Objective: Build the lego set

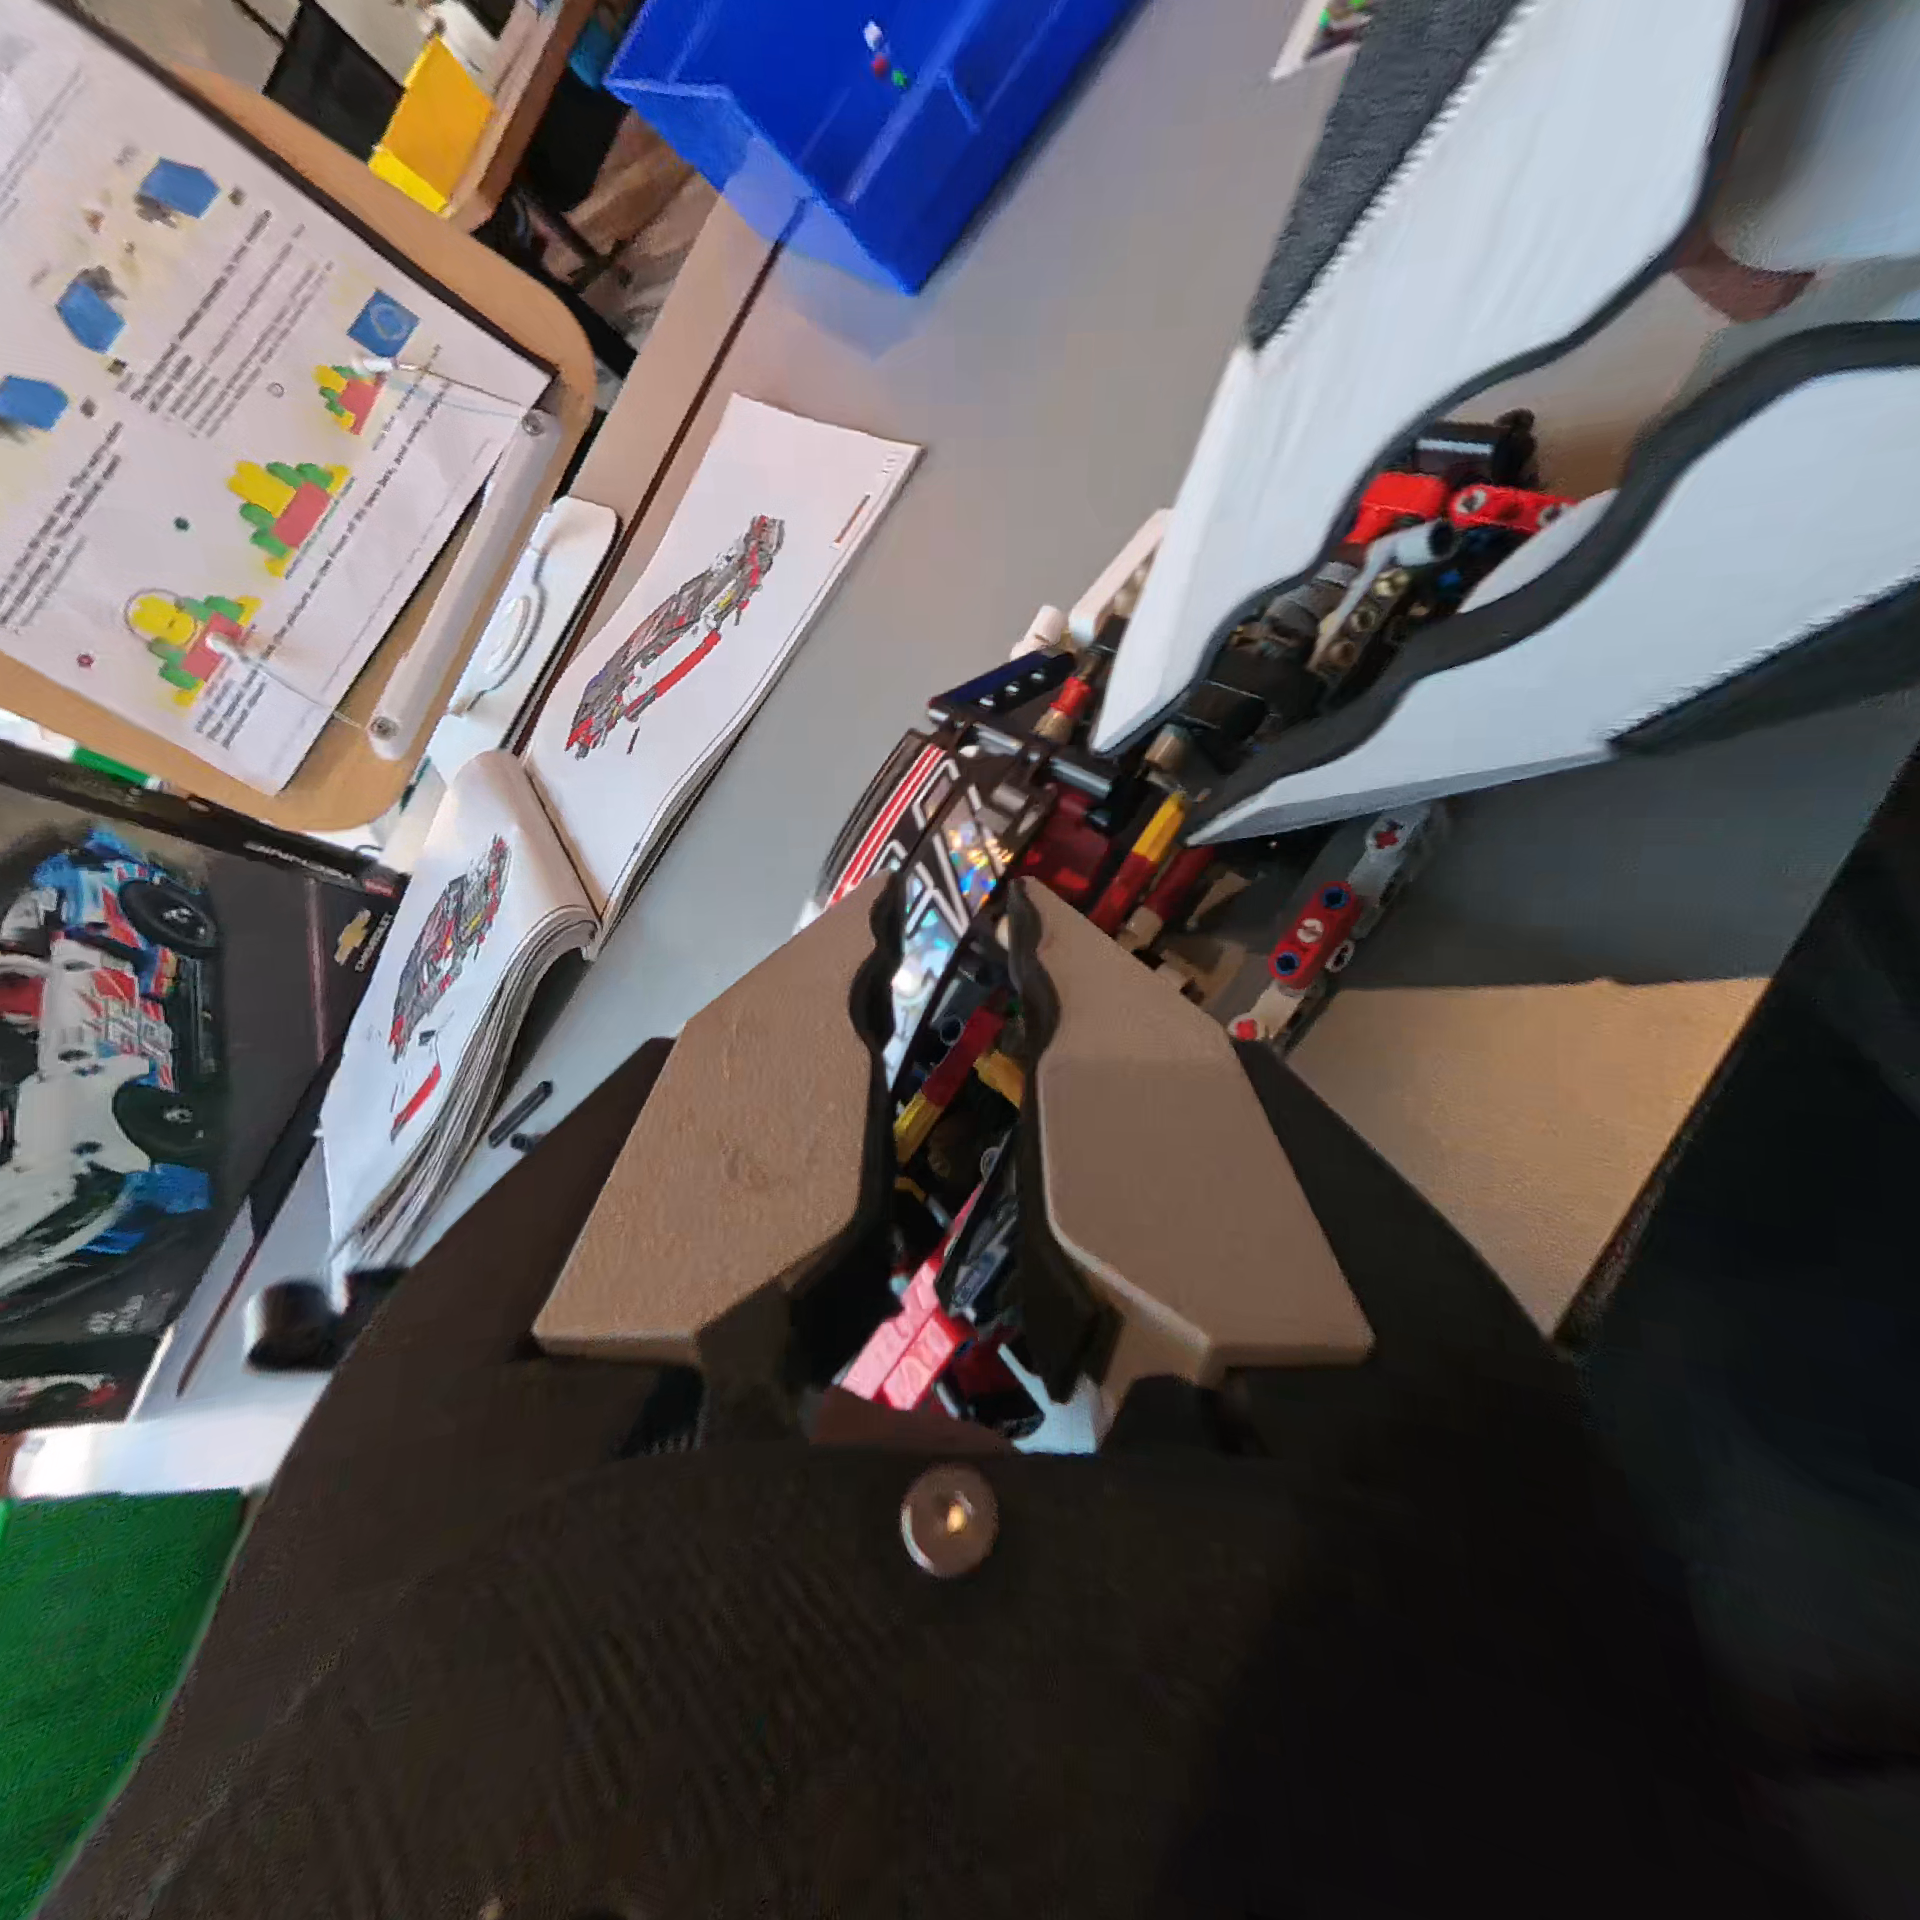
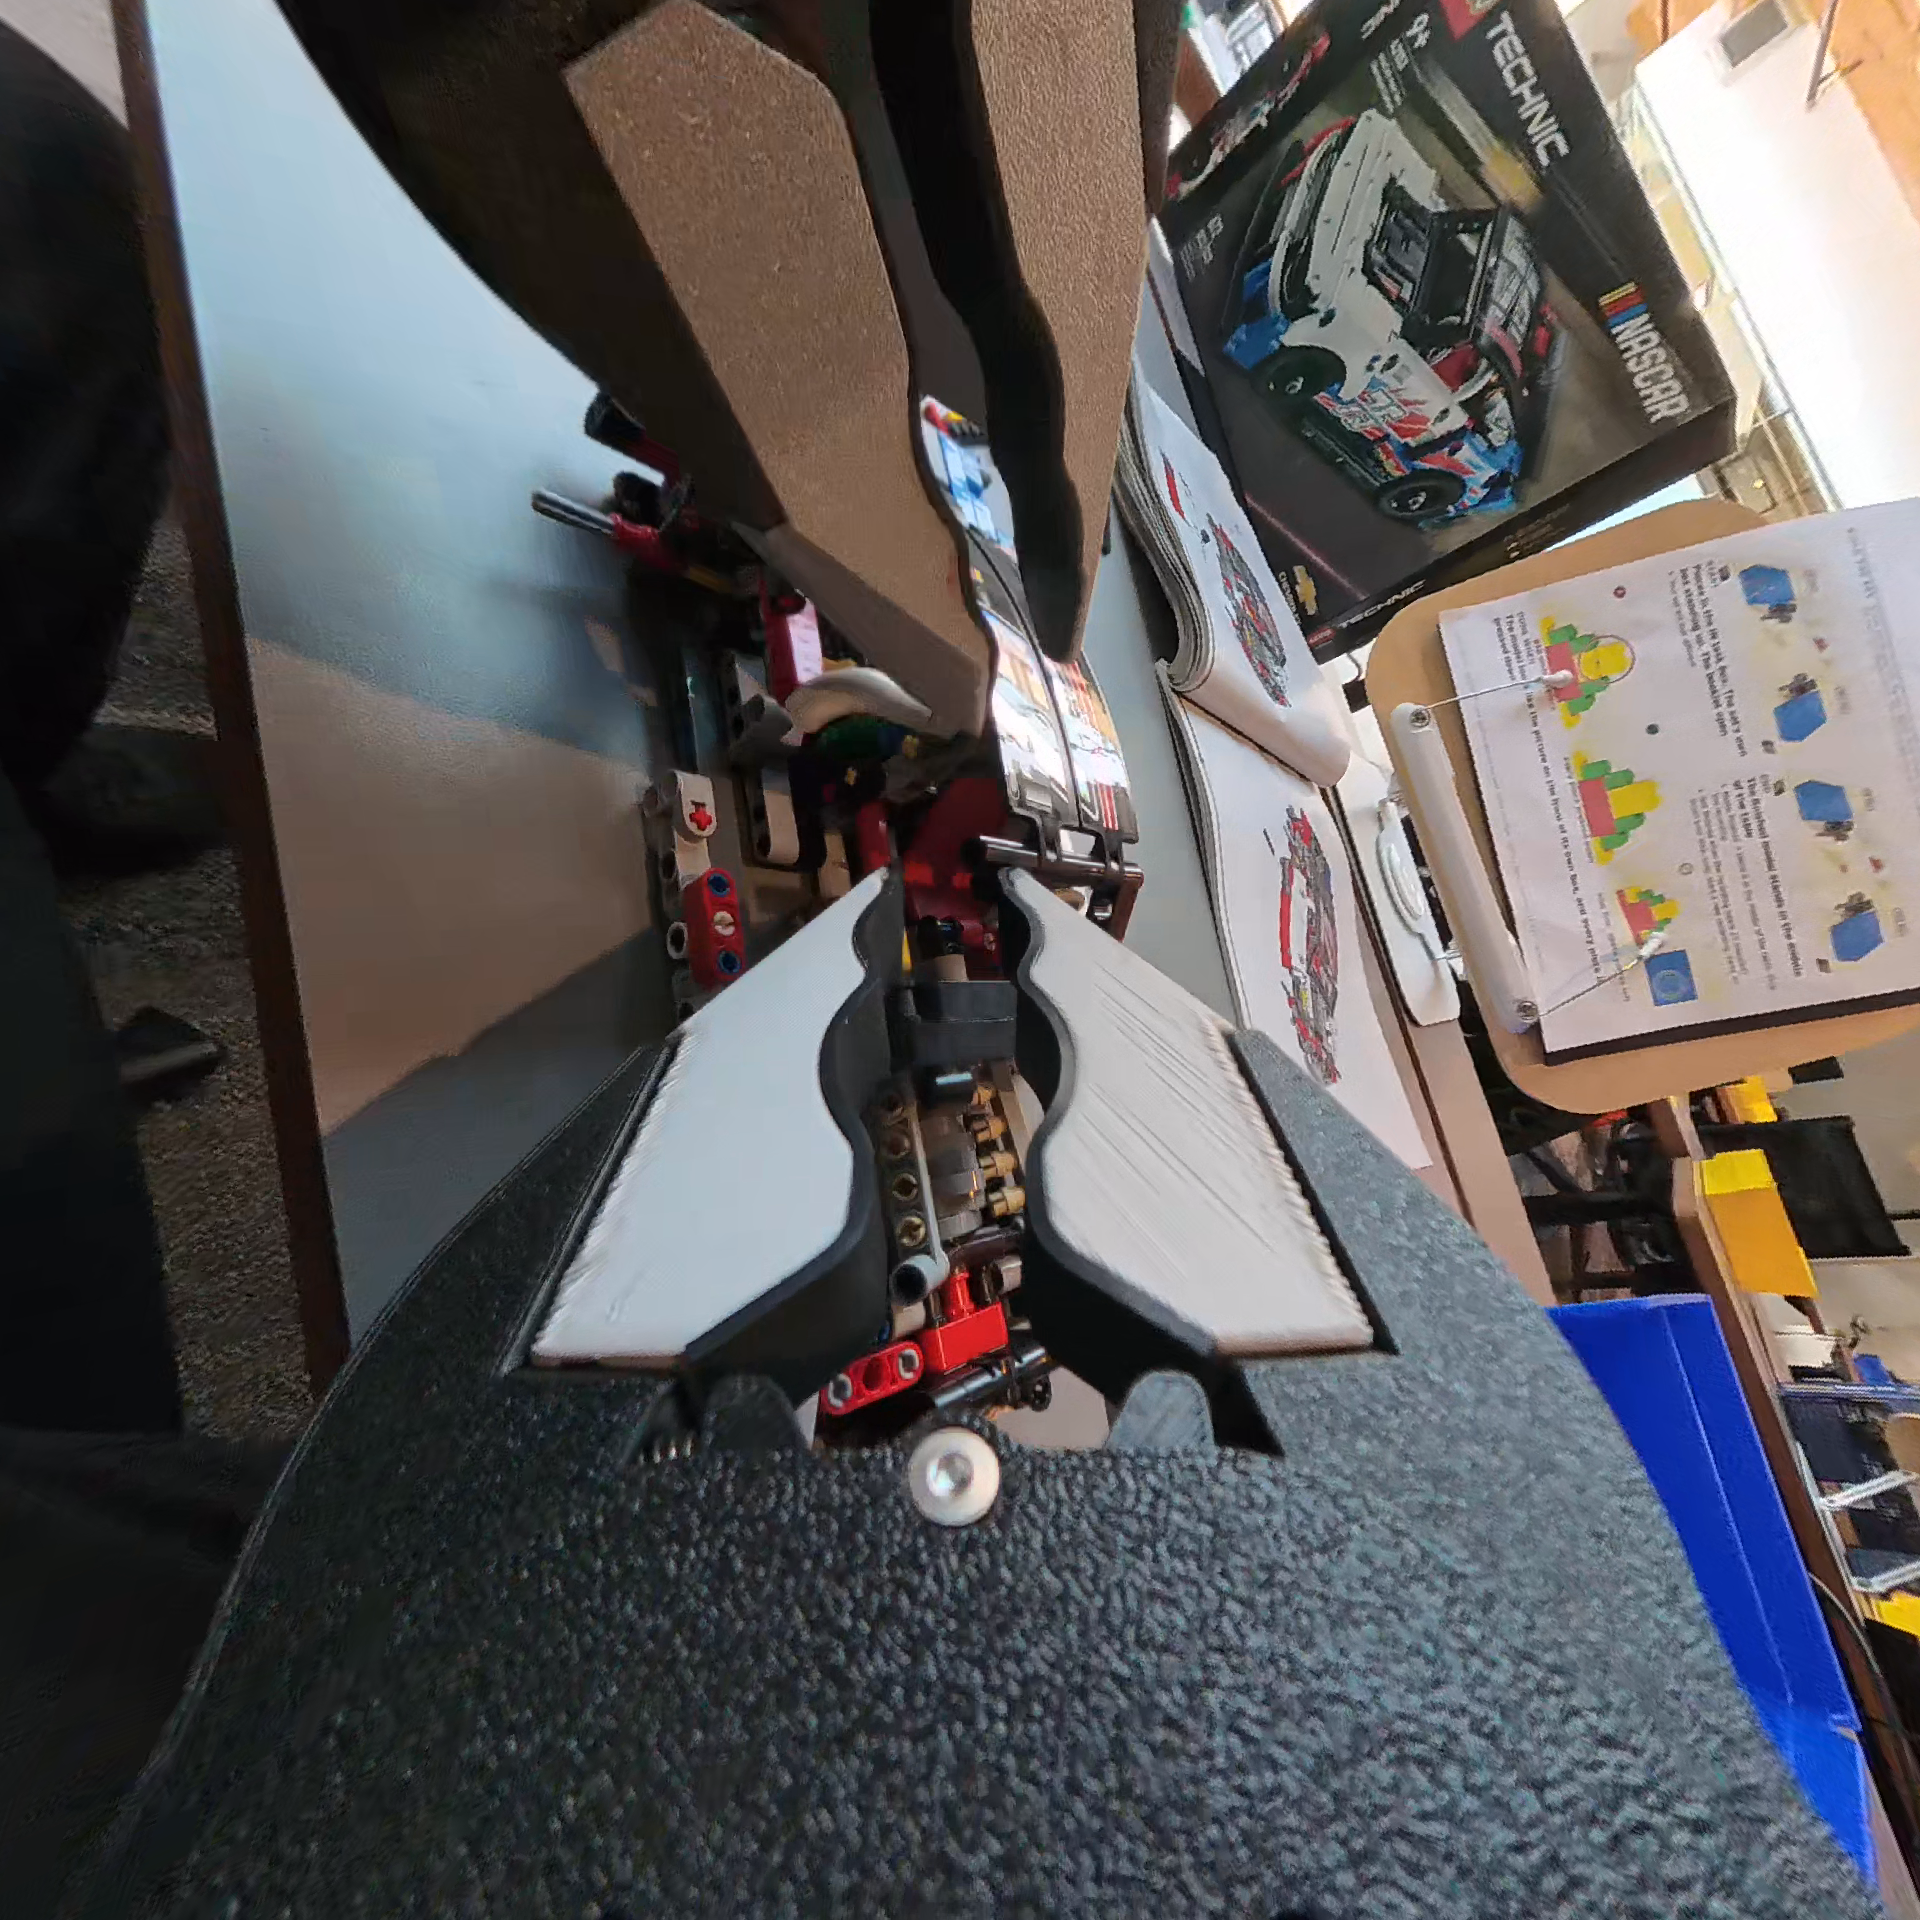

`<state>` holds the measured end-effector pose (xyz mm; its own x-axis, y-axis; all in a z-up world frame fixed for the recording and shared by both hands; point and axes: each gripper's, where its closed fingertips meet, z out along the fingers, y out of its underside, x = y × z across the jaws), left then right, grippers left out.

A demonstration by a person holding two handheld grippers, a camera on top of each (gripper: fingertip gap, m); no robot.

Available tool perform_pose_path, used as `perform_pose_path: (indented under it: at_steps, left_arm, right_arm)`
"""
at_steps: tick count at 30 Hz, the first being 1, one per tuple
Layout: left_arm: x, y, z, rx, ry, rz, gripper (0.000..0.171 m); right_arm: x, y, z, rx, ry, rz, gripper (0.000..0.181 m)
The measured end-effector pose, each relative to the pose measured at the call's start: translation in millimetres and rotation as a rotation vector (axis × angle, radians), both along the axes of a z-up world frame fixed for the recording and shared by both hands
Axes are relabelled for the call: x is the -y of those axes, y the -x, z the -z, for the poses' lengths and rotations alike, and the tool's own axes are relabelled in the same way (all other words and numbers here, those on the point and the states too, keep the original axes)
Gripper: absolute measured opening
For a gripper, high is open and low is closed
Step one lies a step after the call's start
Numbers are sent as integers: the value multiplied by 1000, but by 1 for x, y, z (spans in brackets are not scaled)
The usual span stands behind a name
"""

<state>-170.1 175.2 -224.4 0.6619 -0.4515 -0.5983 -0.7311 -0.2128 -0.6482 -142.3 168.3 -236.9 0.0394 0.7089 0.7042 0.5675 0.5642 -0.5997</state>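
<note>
The half-built lego car (image 1: pixel 1039 821) lies on the grey table (image 1: pixel 1039 364), a black stickered panel on its side and red, yellow and grey beams inside. My left gripper (image 1: pixel 951 904), with tan fingers, is shut on the panel end of the car. My right gripper (image 1: pixel 1148 784), with white fingers, is shut on the opposite end. In the right wrist view the right gripper (image 2: pixel 945 878) clamps the car's chassis (image 2: pixel 940 1174), and the left gripper (image 2: pixel 1023 686) comes in from above onto the stickered panel (image 2: pixel 1070 748). The two grippers face each other.
An open instruction booklet (image 1: pixel 675 644) lies left of the car, with the set's box (image 1: pixel 125 1039) beyond it. A blue bin (image 1: pixel 862 125) stands at the back. A board with a printed sheet (image 1: pixel 239 416) stands nearby. A green baseplate (image 1: pixel 94 1662) is at lower left. A small black pin (image 1: pixel 520 1112) lies loose. Both grippers' tips are close together, under 4 cm apart.
</note>
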Motion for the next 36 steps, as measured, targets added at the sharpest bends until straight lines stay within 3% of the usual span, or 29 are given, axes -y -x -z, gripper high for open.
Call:
perform_pose_path:
  at_steps: [4,11,23,36]
  left_arm:
    - [2,10,-1,-78,-26,-7,19]
    - [-4,-6,0,-168,-3,72,28]
    - [-17,-7,8,-407,-28,91,10]
    - [-17,-6,5,-321,-124,67,6]
  right_arm:
    - [3,5,-6,-12,-64,-17,16]
    - [-1,6,-8,7,-195,11,10]
    - [-14,9,-6,66,-347,39,8]
    - [-12,10,-6,104,-408,24,7]
